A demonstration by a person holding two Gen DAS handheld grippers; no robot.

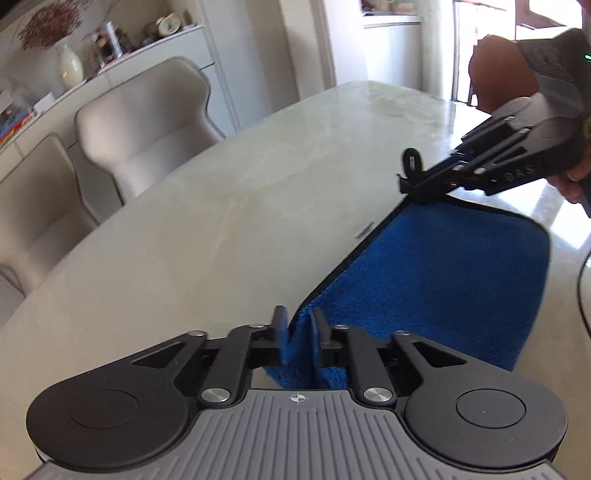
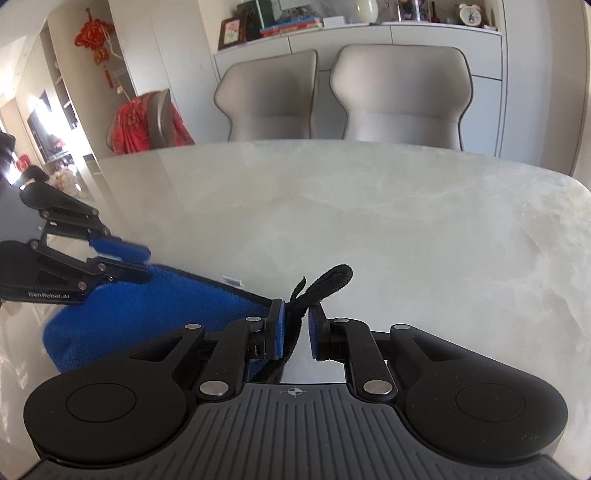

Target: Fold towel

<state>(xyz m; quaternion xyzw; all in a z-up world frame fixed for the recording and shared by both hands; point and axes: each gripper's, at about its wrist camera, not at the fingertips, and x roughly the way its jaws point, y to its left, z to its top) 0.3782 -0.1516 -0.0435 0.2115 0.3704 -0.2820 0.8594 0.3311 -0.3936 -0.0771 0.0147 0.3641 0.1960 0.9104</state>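
Observation:
A blue towel (image 1: 443, 273) with black edging lies on the pale marble table (image 1: 229, 206). My left gripper (image 1: 298, 325) has its jaws partly parted around a near corner of the towel, which bunches up between the fingers. My right gripper (image 2: 295, 325) holds the far corner by its black edging and hanging loop (image 2: 325, 282); it also shows in the left wrist view (image 1: 413, 181), lifting that corner slightly. In the right wrist view the towel (image 2: 147, 314) lies to the left, with the left gripper (image 2: 140, 258) at its other corner.
Two beige chairs (image 2: 340, 96) stand at the table's far side, with a white sideboard (image 2: 369, 33) behind. A chair draped in red cloth (image 2: 147, 122) stands at the left end. A small white tag (image 1: 364, 230) lies by the towel's edge.

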